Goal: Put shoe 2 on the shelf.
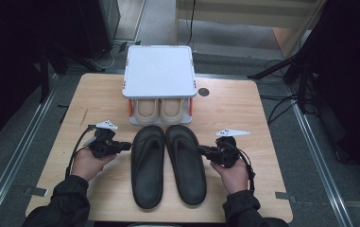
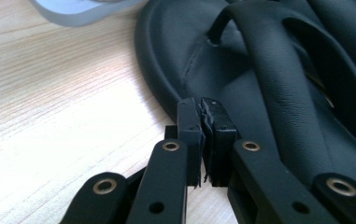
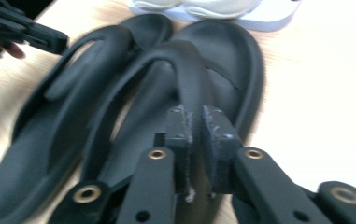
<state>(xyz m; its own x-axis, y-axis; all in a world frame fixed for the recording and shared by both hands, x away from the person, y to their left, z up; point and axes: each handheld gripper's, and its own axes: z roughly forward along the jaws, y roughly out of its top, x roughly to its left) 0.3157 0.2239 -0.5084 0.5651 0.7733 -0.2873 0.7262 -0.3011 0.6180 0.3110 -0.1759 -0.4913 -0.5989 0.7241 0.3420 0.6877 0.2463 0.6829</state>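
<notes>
A: Since both pairs of fingers are pressed together with nothing between them, neither sandal is gripped yet, as far as I can judge.

B: Agreed. The left gripper (image 1: pixel 126 145) sits just outside the left sandal (image 1: pixel 148 165), its closed tips near the rim at mid-length. The right gripper (image 1: pixel 201 150) mirrors it against the right sandal (image 1: pixel 185 163).

A: In the left gripper view the fingers (image 2: pixel 188 135) are shut, with the sole's edge just past and right of the tips. In the right gripper view the shut fingers (image 3: pixel 179 135) point along the strap.

B: To lift well, I'd spread the fingers first, then bite the thick rim or the strap, not the soft footbed.

A: And the rack (image 1: pixel 159 71) with the pale pair (image 1: pixel 158 109) lies beyond the fingers, just past the sandals' toes on the worktop (image 1: pixel 244 109).
</notes>
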